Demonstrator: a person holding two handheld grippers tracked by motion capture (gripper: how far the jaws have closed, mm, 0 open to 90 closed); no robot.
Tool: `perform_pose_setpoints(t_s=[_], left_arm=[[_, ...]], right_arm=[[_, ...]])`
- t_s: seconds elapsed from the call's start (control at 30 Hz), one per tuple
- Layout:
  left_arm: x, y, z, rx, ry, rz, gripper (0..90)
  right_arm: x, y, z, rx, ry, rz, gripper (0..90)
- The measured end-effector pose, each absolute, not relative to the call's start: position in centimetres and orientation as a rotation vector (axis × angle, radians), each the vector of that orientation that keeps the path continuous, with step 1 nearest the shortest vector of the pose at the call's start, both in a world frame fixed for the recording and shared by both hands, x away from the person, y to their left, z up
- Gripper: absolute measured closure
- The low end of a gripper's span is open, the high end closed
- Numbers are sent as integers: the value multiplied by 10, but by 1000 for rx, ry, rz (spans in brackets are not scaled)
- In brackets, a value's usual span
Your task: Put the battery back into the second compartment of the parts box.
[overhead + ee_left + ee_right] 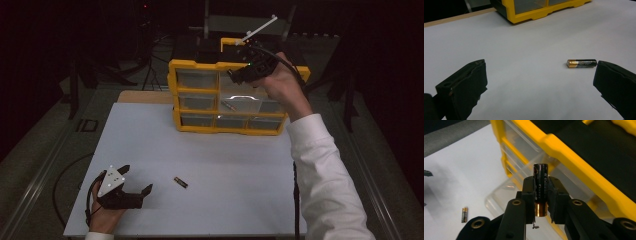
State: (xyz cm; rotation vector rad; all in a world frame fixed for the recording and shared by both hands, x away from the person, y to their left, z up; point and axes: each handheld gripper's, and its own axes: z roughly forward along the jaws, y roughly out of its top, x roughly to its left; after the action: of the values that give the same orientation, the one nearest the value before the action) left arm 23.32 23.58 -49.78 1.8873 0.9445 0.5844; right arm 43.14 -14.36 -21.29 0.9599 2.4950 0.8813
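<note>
Black-and-copper battery sits clamped upright in the right gripper, above the yellow organizer's pulled-out clear drawer. Another battery lies on the white table, just beside the wide-open, empty left gripper.

— How do your left tongs sit?
— Low on the bench, jaws spread wide, hand beneath.
— And your right tongs?
— Raised with arm outstretched, jaws clamped tight.
</note>
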Motion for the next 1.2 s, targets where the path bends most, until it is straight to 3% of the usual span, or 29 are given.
perform_pose_setpoints(t_s=[0.13,0.23,0.43,0.67,1.2], left_arm=[[233,236,-498,1889,945,582,0],[233,236,-498,1888,945,582,0],[233,235,-498,1888,945,583,0],[233,236,-498,1886,946,584,0],[233,236,-497,1885,944,584,0]], right_arm=[[433,-151,-215,976,2500,882,727],[433,-154,-215,981,2505,931,362],[428,-154,-214,955,2503,972,211],[417,-142,-216,904,2542,997,154],[389,-96,-234,705,2625,1045,146]])
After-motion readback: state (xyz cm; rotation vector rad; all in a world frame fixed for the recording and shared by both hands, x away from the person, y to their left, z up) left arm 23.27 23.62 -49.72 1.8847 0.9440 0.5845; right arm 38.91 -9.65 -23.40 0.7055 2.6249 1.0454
